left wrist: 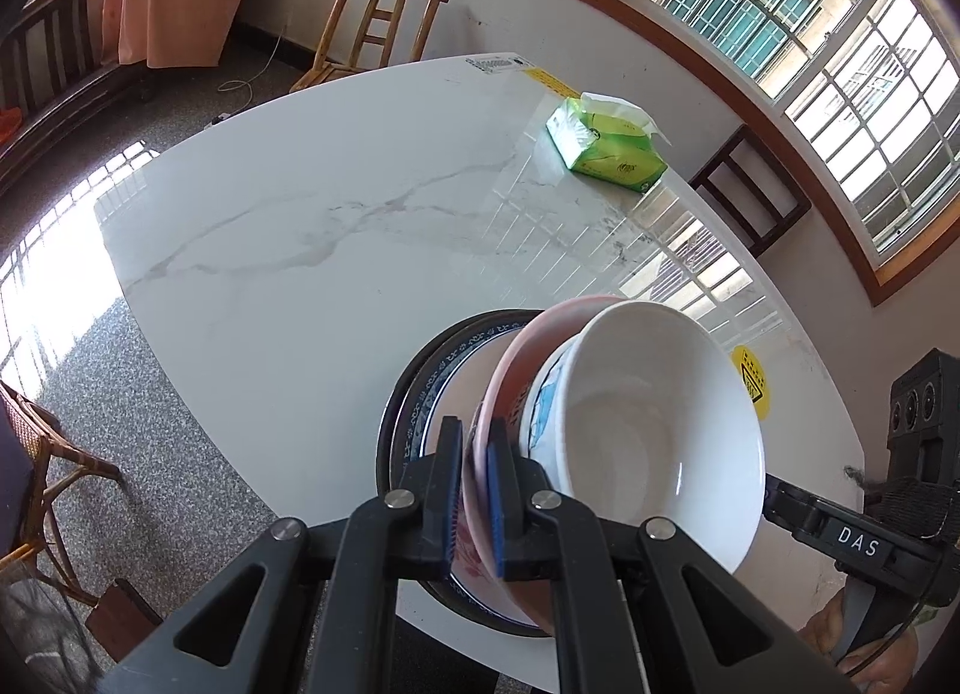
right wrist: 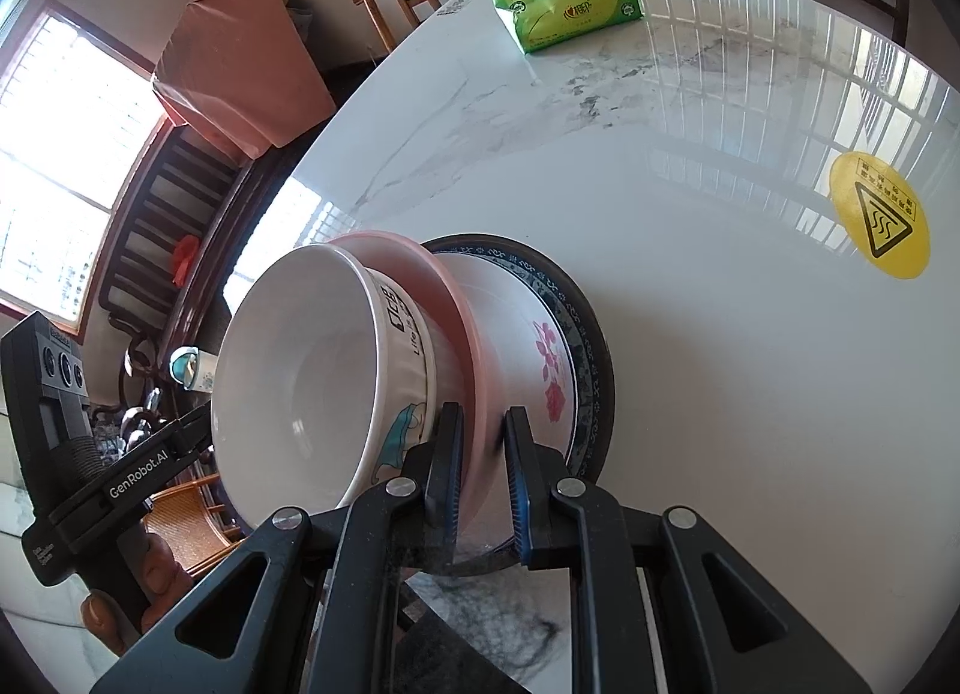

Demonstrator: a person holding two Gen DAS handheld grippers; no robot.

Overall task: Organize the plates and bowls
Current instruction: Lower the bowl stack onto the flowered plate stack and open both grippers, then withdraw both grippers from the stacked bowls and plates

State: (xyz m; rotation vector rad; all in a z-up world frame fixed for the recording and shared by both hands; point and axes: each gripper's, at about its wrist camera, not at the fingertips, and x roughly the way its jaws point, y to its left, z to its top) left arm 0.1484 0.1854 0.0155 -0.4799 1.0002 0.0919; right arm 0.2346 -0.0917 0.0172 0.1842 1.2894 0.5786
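Both grippers, left gripper [left wrist: 475, 490] and right gripper [right wrist: 485, 478], clamp the pink bowl [left wrist: 510, 370] rim, white bowl [left wrist: 654, 424] nested inside, over the near-edge plates [right wrist: 576, 322]; next, lower level.

A home dining room, by the look of it; a white marble-patterned table [left wrist: 312, 226] carries a green tissue pack [left wrist: 606, 144] and stacked bowls and plates [right wrist: 420, 370]. Wooden chairs [left wrist: 375, 30] stand around it on a speckled floor [left wrist: 150, 442]; barred windows [left wrist: 840, 51] light the plain walls.
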